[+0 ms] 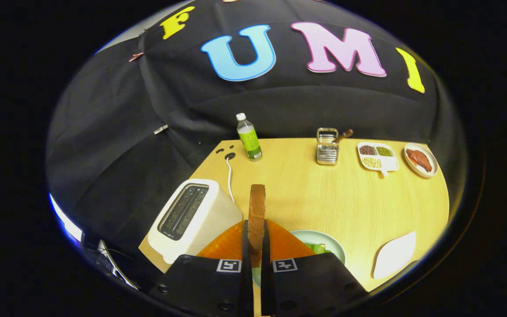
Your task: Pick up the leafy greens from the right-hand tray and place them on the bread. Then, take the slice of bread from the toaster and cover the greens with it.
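Clamped between my gripper's [256, 246] two fingers, the brown toasted bread slice [256, 215] is standing edge-up, long axis vertical, while I am holding it just above the pale green plate [330, 246] of leafy greens [317, 248].

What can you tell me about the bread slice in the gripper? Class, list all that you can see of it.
The bread slice is seen edge-on, standing upright between the gripper fingers, which press on its two faces. Its visible edge is a brown crust, darker toward the top. It rises above the fingertips, clear of the toaster beside it, whose slots look empty. Below and just beyond it lie a pale plate with greens.
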